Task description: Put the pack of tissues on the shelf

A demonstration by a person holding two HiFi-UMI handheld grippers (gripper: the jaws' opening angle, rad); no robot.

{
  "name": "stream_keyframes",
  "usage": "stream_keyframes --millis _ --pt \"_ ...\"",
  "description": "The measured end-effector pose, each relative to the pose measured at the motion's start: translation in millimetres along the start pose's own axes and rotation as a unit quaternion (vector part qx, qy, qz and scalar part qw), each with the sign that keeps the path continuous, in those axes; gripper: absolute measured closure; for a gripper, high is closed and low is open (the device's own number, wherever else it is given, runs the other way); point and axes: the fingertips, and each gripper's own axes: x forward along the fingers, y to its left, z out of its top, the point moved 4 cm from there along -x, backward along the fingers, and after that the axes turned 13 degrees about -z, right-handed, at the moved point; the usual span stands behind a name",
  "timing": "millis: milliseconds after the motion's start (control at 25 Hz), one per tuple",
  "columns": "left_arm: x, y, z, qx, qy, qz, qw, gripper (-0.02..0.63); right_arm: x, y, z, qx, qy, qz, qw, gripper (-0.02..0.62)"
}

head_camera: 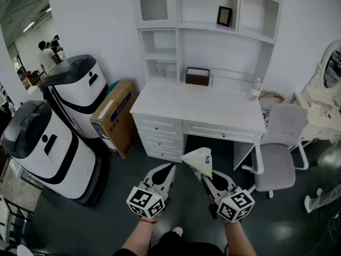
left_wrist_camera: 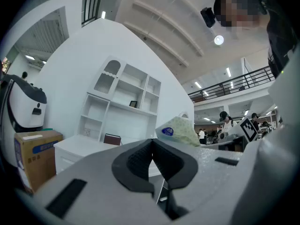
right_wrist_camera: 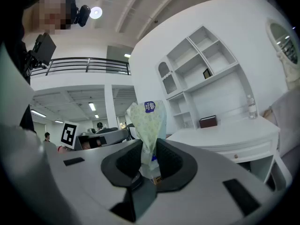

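My right gripper [head_camera: 205, 176] is shut on the pack of tissues [head_camera: 198, 161], a pale green patterned pack with a blue round label. In the right gripper view the pack [right_wrist_camera: 148, 125] stands up between the dark pads [right_wrist_camera: 127, 162], pinched at its lower end. My left gripper [head_camera: 166, 170] hangs beside it, jaws closed together with nothing between them; its own view shows the pads [left_wrist_camera: 140, 161] meeting and the pack [left_wrist_camera: 178, 130] off to the right. Both are held low in front of the white desk [head_camera: 200, 108]. The white shelf unit [head_camera: 205, 15] rises above the desk.
A brown box [head_camera: 197, 76] and a bottle [head_camera: 254, 89] stand on the desk; a small picture frame [head_camera: 224, 16] sits in the shelf. A grey office chair [head_camera: 277, 156] is at the desk's right. A cardboard box [head_camera: 114, 116] and two white machines [head_camera: 50, 143] stand left.
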Motion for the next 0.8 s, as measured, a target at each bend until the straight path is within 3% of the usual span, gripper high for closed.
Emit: stream_keyframes --millis 400,800 --pt "2.2 46.6 -2.5 -0.012 0.001 -0.004 0.9999 0.6 47.1 5.7 -0.6 0.0 0.005 -0.007 1.0 0.522" --pt "0.4 105.2 9.2 -0.001 -0.004 -0.007 1.0 0.6 109.1 20.9 7.8 0.015 -0.012 -0.002 1.0 0.522"
